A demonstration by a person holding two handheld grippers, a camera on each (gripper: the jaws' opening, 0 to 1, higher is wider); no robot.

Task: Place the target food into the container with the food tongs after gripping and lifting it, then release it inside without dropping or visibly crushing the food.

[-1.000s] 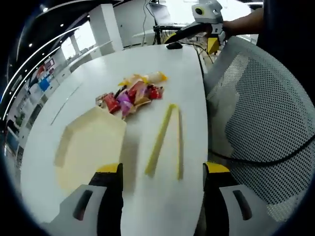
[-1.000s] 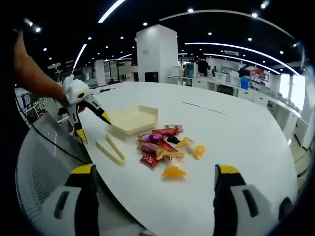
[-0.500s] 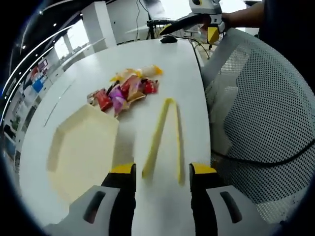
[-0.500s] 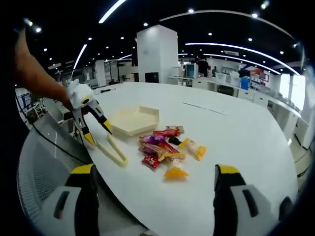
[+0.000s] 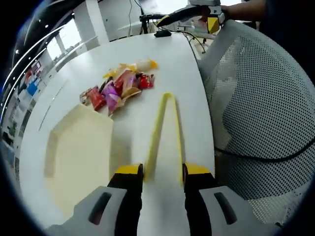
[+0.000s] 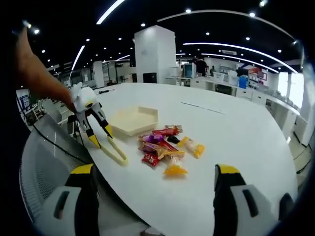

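Left gripper jaws narrowed around open ends of pale yellow plastic tongs, contact unclear. Right gripper hung open. Risk: tongs skidding off white table edge.

Pale yellow plastic food tongs lie flat on the white table, arms spread in a narrow V. Beside them sits a shallow cream hexagonal tray. A heap of colourful wrapped snacks touches its far corner.
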